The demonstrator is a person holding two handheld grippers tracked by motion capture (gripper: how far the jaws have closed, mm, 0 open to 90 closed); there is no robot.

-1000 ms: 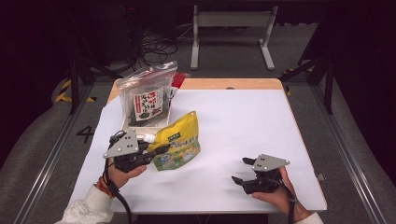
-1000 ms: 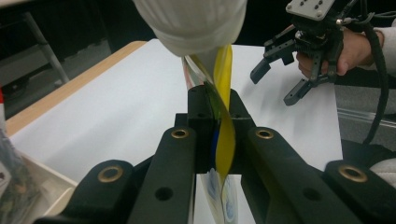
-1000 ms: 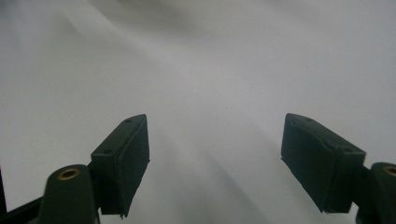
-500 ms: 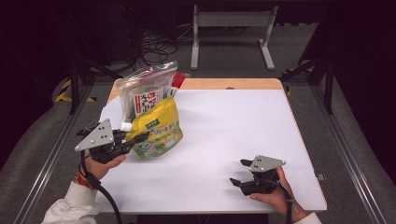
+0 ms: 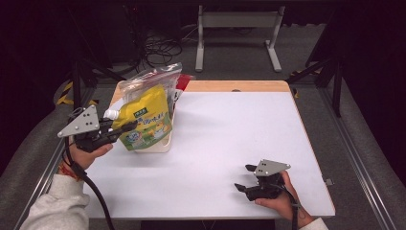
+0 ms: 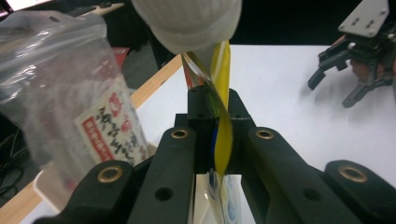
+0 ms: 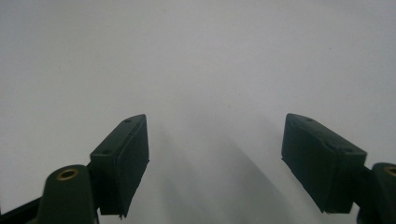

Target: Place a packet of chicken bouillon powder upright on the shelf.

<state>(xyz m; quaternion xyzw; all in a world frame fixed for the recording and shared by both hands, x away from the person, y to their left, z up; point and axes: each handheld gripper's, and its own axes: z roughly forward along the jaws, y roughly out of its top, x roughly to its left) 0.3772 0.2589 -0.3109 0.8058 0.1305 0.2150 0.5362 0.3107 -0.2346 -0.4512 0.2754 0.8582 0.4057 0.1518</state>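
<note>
A yellow spout pouch (image 5: 146, 122) with a white cap (image 6: 189, 23) hangs upright at the table's left side. My left gripper (image 5: 127, 128) is shut on its edge; in the left gripper view the jaws pinch the yellow film (image 6: 223, 135) between them. The pouch's bottom sits over a low white tray (image 5: 160, 146). Just behind stands a clear zip bag (image 5: 148, 79) holding a red-and-white labelled packet (image 6: 107, 135). My right gripper (image 5: 243, 177) rests low at the table's front right, open, with bare white tabletop between its pads (image 7: 123, 158).
The white tabletop (image 5: 230, 124) stretches between the two hands, with a wooden strip along its far edge. Dark floor, cables and a metal stand lie beyond the table. The right gripper (image 6: 348, 79) shows far off in the left gripper view.
My left gripper carried the yellow pouch up and to the left, off the table's middle, and it now hangs upright over the white tray. The right hand stayed put.
</note>
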